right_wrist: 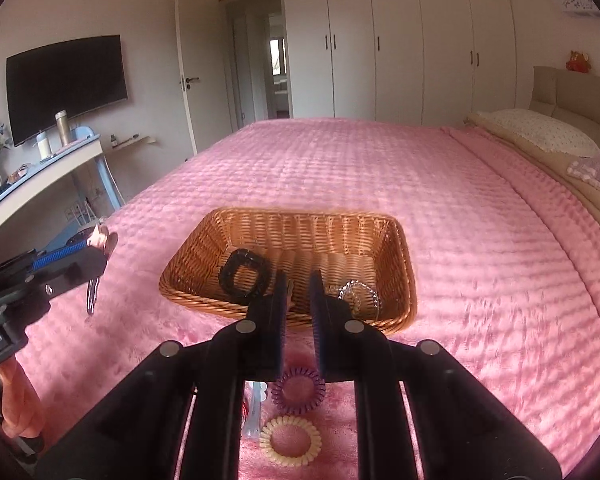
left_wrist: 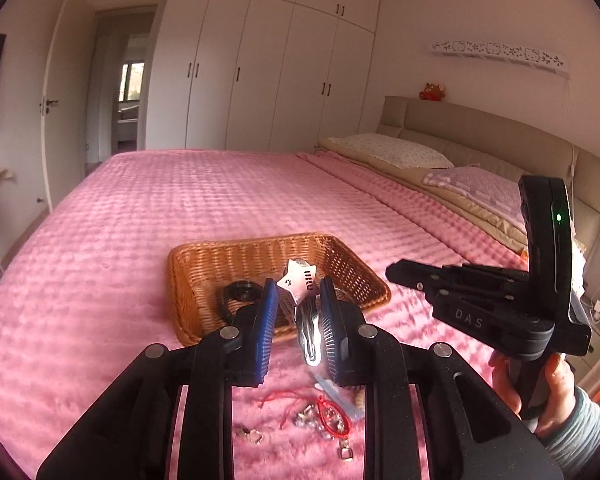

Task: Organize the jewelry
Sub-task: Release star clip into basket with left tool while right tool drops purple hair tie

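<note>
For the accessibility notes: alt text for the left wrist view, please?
The left gripper holds a silver star hair clip above a wicker basket on a pink bedspread. Red string jewelry lies below; the right gripper is alongside.

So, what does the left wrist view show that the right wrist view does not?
Only the left wrist view shows the star hair clip face-on in the left gripper, and the red string bracelet lying on the blanket. Only the right wrist view shows the purple and cream coil hair ties and the television. Both show the wicker basket and the black hair tie inside it.
</note>
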{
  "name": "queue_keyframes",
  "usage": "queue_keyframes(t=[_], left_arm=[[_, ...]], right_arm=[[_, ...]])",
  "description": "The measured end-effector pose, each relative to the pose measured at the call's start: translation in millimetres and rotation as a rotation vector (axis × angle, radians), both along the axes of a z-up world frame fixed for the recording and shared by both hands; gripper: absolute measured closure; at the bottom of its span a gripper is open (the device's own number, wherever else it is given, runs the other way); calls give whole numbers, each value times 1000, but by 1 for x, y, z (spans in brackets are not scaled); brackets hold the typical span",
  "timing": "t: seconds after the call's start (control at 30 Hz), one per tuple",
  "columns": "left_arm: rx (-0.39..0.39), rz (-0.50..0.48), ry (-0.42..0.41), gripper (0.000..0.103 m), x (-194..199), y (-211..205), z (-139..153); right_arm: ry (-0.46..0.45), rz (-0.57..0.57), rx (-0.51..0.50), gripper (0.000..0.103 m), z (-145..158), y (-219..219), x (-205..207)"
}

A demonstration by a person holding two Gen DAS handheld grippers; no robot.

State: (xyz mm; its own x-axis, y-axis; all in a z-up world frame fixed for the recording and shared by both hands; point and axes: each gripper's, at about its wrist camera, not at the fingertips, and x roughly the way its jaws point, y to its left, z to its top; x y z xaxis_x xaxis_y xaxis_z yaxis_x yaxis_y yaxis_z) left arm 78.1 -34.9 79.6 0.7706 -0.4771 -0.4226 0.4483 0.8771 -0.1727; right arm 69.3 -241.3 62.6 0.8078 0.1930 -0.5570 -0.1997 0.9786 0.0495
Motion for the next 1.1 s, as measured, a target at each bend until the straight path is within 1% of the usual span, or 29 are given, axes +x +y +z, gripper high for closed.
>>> queue_keyframes(t=[0.07,0.13,0.17,0.23,0.27,0.3,0.33,0.37,0.4,0.43,0.47,0.5,0.53,0.57,0.63,0.7,0.77,0.87,1.0,1.1], left_arm=[[-19,-2,16,83,8,4,-4],[-15,-5,12,83,8,6,-11],[-14,-5,18,83,7,7,-16],[-22,-10,49,83,11,9,-29],[-19,-14,62,83,12,7,-34],[-8,-16,69,83,13,6,-37],[5,-16,72,83,13,5,-40],[12,-18,74,83,12,4,-42],[13,-21,79,83,13,3,-43],[11,-26,83,83,14,3,-44],[12,-29,87,83,15,3,-45],[14,-30,89,83,15,3,-46],[17,-30,90,83,16,2,-47],[20,-31,92,83,17,2,-47],[24,-33,94,82,18,0,-47],[28,-34,85,83,18,-1,-44],[25,-35,71,83,19,-2,-38],[15,-38,42,83,24,-4,-27],[19,-27,-8,83,37,-16,-14],[31,-8,-24,83,54,-30,-11]], right_arm=[[55,7,22,92,-13,-6,5],[108,4,5,68,-36,-11,4],[133,-6,2,46,-50,-13,4],[183,-19,16,45,-74,-19,9],[217,-9,29,46,-84,-20,13],[244,-7,31,51,-92,-20,17],[262,-17,12,56,-99,-18,21],[281,-16,-8,68,-105,-16,25],[299,-1,-17,70,-111,-13,28],[317,3,-32,71,-117,-10,30],[335,-5,-60,75,-124,-7,32],[339,-8,-85,77,-128,-3,32],[325,-4,-104,84,-127,0,31],[318,6,-120,93,-126,4,29],[296,8,-147,94,-122,9,24],[268,12,-151,94,-113,12,16],[224,15,-120,94,-95,11,8],[137,5,-74,94,-56,5,1],[34,-25,-33,94,-10,-2,17],[6,-54,7,94,6,-12,43]])
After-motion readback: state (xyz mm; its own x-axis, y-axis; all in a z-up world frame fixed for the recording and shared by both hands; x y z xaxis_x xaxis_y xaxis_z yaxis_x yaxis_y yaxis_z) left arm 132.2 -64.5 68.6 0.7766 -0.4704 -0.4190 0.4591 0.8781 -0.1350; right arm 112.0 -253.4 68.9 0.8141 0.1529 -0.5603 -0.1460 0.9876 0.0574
